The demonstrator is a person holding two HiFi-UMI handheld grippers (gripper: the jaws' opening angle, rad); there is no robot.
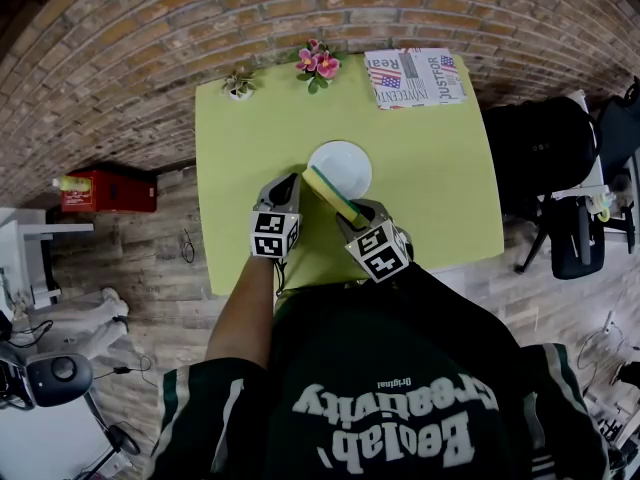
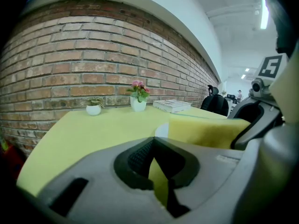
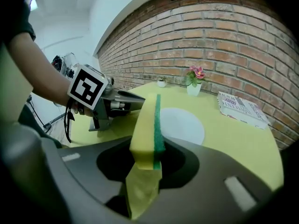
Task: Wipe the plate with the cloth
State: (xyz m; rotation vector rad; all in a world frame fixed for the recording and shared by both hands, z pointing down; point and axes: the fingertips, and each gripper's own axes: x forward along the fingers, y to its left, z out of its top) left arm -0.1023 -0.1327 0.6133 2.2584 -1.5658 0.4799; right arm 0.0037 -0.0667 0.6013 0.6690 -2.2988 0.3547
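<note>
Right gripper [image 1: 355, 213] was clamped on a sponge [image 1: 333, 196], yellow foam with a green scrub layer. No cloth was in view. In the right gripper view the sponge [image 3: 147, 129] stood on edge between the jaws, green side to the right, with its free end reaching toward the plate [image 3: 180, 125].

The white plate [image 1: 345, 160] sat flat near the middle of the yellow-green table [image 1: 430, 168], nothing on it. From the head view the sponge's far end overlapped the plate's near-left rim. Couldn't tell if it was touching the plate.

Left gripper [image 1: 293, 180] was just left of the plate's near edge, tips close beside the sponge. In its own view the left gripper [image 2: 152, 164] had its jaws closed together at the tips with nothing held; only table colour showed behind them. The sponge [image 2: 205, 132] showed just right of it, with a sliver of the plate [image 2: 162, 130] behind.

Beyond the plate, at the table's far edge by the brick wall: a small plant pot [image 1: 239, 86] to the left, a pink flower pot [image 1: 318, 65] straight behind, a folded newspaper [image 1: 415, 76] to the right. Well left of the plate, off the table, was a red box [image 1: 105, 190] on the floor. Well right of the plate, off the table, was a black chair [image 1: 540, 148].
</note>
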